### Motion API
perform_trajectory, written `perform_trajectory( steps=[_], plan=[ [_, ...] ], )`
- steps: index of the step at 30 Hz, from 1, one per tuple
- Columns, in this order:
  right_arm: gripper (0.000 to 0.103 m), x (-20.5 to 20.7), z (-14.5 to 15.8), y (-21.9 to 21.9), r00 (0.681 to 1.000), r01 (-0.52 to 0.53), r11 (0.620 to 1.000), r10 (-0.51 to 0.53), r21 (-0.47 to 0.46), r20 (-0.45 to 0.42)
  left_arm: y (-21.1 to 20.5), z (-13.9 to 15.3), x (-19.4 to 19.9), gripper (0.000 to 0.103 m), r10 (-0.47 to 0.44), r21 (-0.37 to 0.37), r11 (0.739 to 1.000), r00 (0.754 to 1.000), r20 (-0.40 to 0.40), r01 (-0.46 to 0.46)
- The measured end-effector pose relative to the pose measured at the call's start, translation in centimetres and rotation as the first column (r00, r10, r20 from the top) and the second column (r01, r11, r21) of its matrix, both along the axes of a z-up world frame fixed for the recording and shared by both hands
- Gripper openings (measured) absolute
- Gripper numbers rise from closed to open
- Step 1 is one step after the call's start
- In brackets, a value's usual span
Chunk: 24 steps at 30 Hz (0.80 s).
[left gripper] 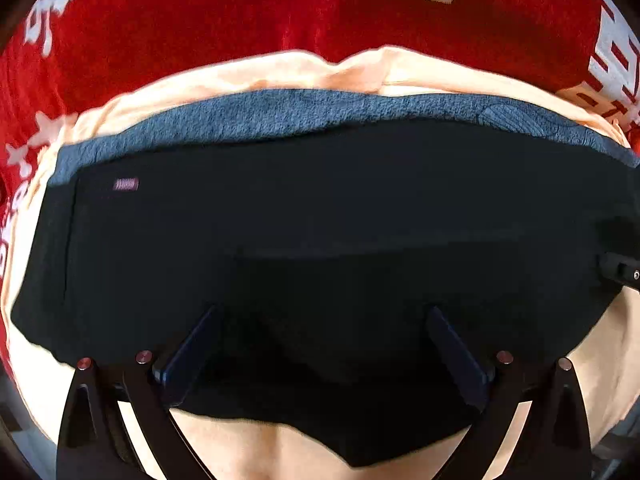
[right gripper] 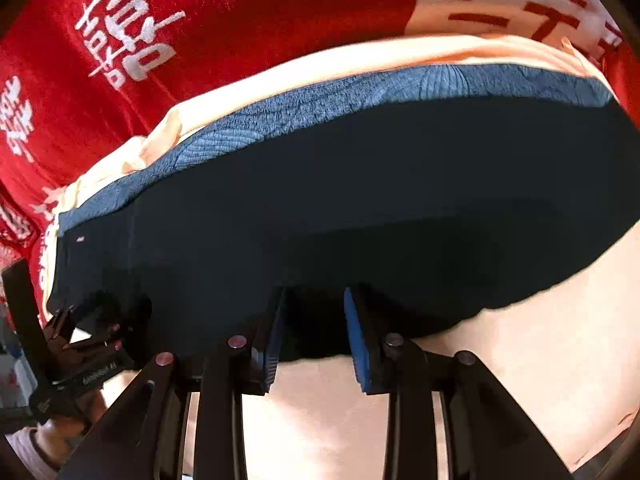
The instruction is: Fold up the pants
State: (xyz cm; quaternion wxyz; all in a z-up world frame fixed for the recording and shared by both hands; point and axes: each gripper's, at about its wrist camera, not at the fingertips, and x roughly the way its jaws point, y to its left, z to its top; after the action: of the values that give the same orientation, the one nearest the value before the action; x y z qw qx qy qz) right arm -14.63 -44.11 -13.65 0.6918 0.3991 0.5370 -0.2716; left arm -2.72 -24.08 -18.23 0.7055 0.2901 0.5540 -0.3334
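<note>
Black pants (left gripper: 320,216) lie on the peach sheet (left gripper: 280,72); we see the left claw (left gripper: 324,320) spread wide over their near edge. Our right claw (right gripper: 314,300) stands partly open, touching the pants (right gripper: 360,184).

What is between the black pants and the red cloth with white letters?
In both views, a blue-grey textured cloth and then peach fabric lie between the black pants and the red cloth.

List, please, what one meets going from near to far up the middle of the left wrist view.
left gripper → black pants → grey-blue cloth → peach cloth → red cloth with white characters
</note>
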Motion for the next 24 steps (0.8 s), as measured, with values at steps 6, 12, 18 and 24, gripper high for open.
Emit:
perform_trajectory(
  steps=[6, 12, 18, 24],
  plan=[
    [0.04, 0.1, -0.4, -0.6, 1.0, -0.002, 1.0, 0.002, 0.02, 0.016, -1.8, 1.2, 1.6, 0.103, -0.049, 0.073, 0.996, 0.998, 0.03, 0.047],
    [0.04, -0.4, -0.5, 0.0, 0.998, -0.015, 1.0, 0.014, 0.016, 0.059, -4.6, 0.2, 10.1, 0.103, 0.102, 0.062, 0.992, 0.991, 0.082, -0.107],
    [0.04, 0.0, -0.7, 0.1, 0.998, -0.012, 1.0, 0.01, 0.018, 0.067, -4.9, -1.1, 14.9, 0.103, 0.172, 0.095, 0.978, 0.976, 0.135, -0.185],
    [0.058, 0.4, -0.5, 0.3, 0.996, -0.001, 0.999, -0.002, 0.038, 0.084, -3.2, 1.0, 12.9, 0.103, 0.129, 0.121, 0.982, 0.985, 0.111, -0.142]
  ],
)
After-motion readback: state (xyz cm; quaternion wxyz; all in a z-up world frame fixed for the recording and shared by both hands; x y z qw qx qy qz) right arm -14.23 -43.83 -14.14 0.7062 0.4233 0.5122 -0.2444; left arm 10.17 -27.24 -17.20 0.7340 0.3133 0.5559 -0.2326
